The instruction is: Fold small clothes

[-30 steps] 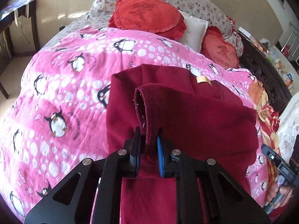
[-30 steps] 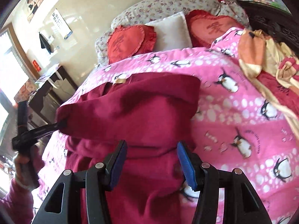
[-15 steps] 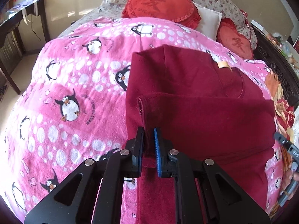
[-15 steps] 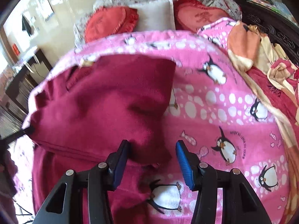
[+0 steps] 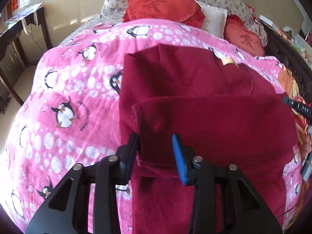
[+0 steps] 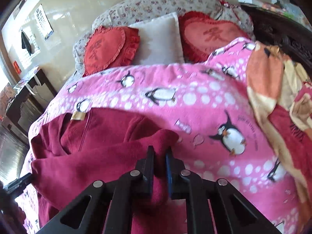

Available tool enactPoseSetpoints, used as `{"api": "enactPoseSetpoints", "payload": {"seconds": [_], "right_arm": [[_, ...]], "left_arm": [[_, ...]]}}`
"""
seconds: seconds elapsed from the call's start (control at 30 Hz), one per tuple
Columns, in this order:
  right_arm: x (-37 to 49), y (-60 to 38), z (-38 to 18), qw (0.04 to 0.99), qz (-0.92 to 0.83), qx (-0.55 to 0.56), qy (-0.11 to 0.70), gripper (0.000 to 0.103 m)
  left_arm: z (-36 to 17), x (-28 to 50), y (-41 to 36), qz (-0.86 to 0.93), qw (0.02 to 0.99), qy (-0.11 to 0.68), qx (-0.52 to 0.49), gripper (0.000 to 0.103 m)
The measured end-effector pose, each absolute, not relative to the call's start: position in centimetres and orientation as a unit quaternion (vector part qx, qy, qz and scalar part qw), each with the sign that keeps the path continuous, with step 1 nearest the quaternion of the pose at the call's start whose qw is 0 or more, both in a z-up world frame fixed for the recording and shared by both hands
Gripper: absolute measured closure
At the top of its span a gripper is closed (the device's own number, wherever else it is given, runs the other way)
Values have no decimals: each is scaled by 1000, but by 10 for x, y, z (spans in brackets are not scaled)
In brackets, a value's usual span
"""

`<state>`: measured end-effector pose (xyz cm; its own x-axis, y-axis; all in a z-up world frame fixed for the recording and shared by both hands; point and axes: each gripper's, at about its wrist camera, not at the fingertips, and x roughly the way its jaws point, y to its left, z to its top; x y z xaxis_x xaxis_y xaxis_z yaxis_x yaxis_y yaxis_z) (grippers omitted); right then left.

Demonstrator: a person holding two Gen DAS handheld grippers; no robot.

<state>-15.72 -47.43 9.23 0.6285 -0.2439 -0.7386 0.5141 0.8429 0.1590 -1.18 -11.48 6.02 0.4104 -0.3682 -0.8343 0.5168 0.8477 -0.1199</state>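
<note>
A dark red fleece garment [image 5: 204,97] lies on the pink penguin blanket [image 5: 68,101], its lower part folded up over the body. It also shows in the right wrist view [image 6: 93,152]. My left gripper [image 5: 156,148] is open, its jaws on either side of the fold's left corner. My right gripper [image 6: 159,161] is shut on the fold's right corner. The right gripper's tip [image 5: 298,106] shows at the right edge of the left wrist view.
Red heart cushions [image 5: 163,5] and a white pillow [image 6: 159,41] lie at the bed's head. An orange and red blanket [image 6: 276,101] is bunched at the right. A dark table [image 5: 17,44] stands left of the bed, and a dark carved headboard [image 6: 282,29] runs along the right.
My left gripper has opened and let go of the fold's left corner. My right gripper has closed on the right corner. The folded part now lies lower on the garment.
</note>
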Motion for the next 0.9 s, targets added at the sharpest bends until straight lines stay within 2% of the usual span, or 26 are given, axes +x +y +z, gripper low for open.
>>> {"api": "enactPoseSetpoints", "payload": {"seconds": [0.17,0.2,0.23,0.3,0.4,0.53,0.57,0.6,0.7,0.9], "right_arm": [[-158,-496,64,867,-232,212,386,94],[-163,-496,69,869,-233,214,380,91],[-170,-496,75,870,-237,218,374,79],[-189,-493,88,871,-244,228,360,67],[-208,-470,102,885,-201,229,353,67],[-201,-423,95,896,-157,152,387,69],[-198,-418,87,893,-165,133,397,73],[-194,-416,75,881,-190,111,419,84],[-204,-424,57,866,-218,126,433,84],[-222,-409,92,884,-211,125,399,84]], "left_arm": [[45,-10,-124,-260,833,481,90,66],[46,-10,-123,-260,834,478,91,66],[48,-11,-122,-260,835,476,91,66],[49,-10,-120,-259,836,475,89,66],[48,-9,-118,-259,836,476,84,66],[44,-9,-121,-252,838,475,88,65],[43,-9,-123,-250,839,474,91,65],[42,-9,-125,-249,840,474,94,65],[42,-9,-130,-243,840,473,104,65],[40,-9,-137,-237,842,470,117,63]]}}
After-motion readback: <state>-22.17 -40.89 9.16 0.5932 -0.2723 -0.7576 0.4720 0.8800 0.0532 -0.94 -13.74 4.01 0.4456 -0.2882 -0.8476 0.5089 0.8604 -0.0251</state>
